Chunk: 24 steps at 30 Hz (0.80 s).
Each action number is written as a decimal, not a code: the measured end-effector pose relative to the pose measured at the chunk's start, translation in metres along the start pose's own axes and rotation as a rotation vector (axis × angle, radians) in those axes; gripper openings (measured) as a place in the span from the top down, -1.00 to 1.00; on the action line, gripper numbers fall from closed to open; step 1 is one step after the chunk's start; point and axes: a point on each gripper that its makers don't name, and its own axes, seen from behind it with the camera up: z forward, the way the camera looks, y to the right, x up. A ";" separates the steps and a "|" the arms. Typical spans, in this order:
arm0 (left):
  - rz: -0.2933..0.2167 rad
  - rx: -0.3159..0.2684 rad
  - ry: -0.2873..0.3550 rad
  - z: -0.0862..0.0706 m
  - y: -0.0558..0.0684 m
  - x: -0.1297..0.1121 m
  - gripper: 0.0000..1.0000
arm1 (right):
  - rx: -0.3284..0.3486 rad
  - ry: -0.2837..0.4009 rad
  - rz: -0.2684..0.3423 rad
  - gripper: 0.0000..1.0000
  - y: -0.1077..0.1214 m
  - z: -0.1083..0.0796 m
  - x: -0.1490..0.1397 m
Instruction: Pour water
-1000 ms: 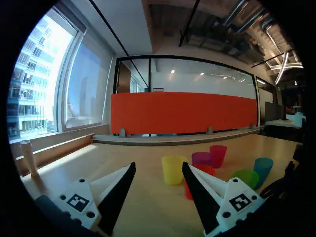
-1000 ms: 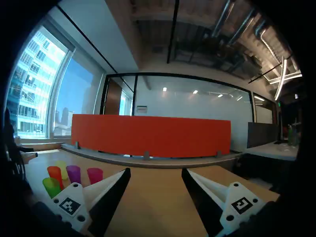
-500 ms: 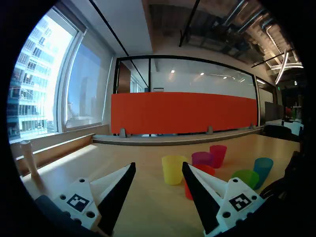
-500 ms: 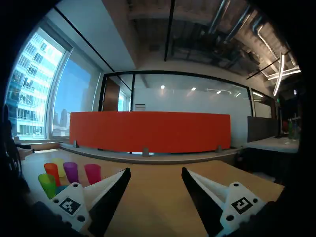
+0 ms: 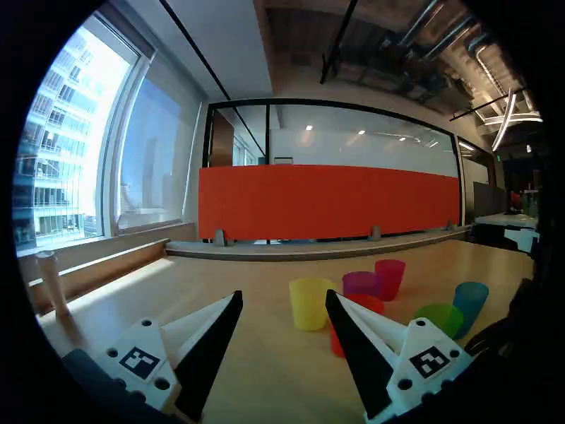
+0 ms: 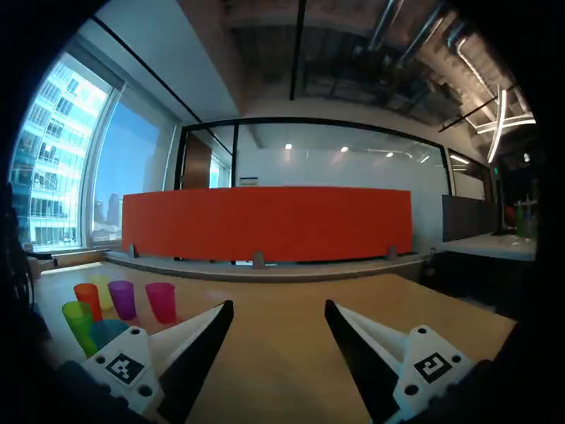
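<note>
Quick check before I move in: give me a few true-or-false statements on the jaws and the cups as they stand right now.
1. The left gripper has its jaws open and empty. True.
2. The right gripper is shut on the pink cup. False: its jaws are open, and the pink cup stands apart on the table.
3. The green cup stands right beside the teal cup. True.
4. The yellow cup lies on its side. False: it stands upright.
</note>
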 end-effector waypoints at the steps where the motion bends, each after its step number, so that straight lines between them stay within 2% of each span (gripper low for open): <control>1: 0.000 0.000 0.000 0.000 0.000 0.000 -0.74 | 0.000 -0.002 0.002 -1.00 0.000 0.000 -0.001; 24: 0.000 0.000 0.000 0.000 0.000 0.000 -0.74 | -0.008 -0.037 0.000 -0.99 0.007 0.003 -0.015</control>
